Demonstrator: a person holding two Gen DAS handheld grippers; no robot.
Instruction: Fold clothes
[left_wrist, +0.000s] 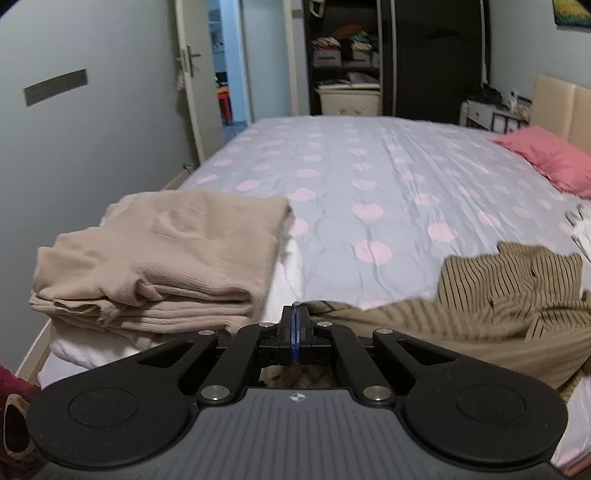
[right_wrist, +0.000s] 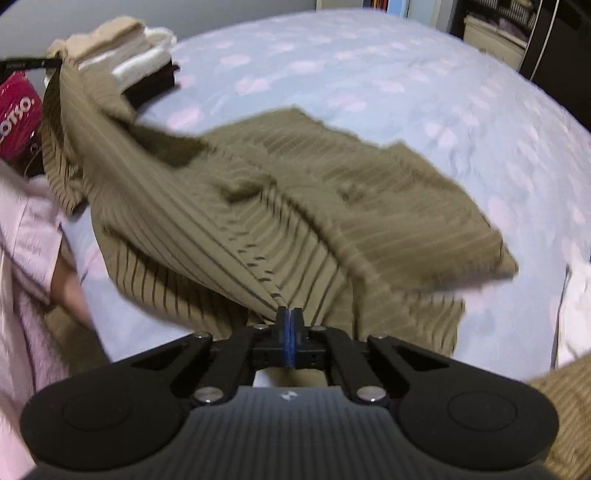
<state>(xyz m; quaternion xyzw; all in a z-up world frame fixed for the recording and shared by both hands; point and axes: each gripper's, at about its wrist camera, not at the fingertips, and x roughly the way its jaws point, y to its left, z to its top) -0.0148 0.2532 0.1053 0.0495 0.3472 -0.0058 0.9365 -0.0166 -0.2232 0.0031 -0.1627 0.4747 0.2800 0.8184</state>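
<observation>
Motion blur smears my right view, so the far hem of the striped olive garment (right_wrist: 295, 206) is hard to read. My right gripper (right_wrist: 289, 314) is clamped on its ribbed fabric; my left gripper (left_wrist: 296, 308) pinches another edge. It drapes across the dotted bedsheet (left_wrist: 369, 177), beside the folded beige stack (left_wrist: 159, 254).

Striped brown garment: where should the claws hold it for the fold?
Grip the striped garment by its near edge, coming from the person's side. Both the left claw and right claw are shut on that edge; the rest trails onto the bed.
</observation>
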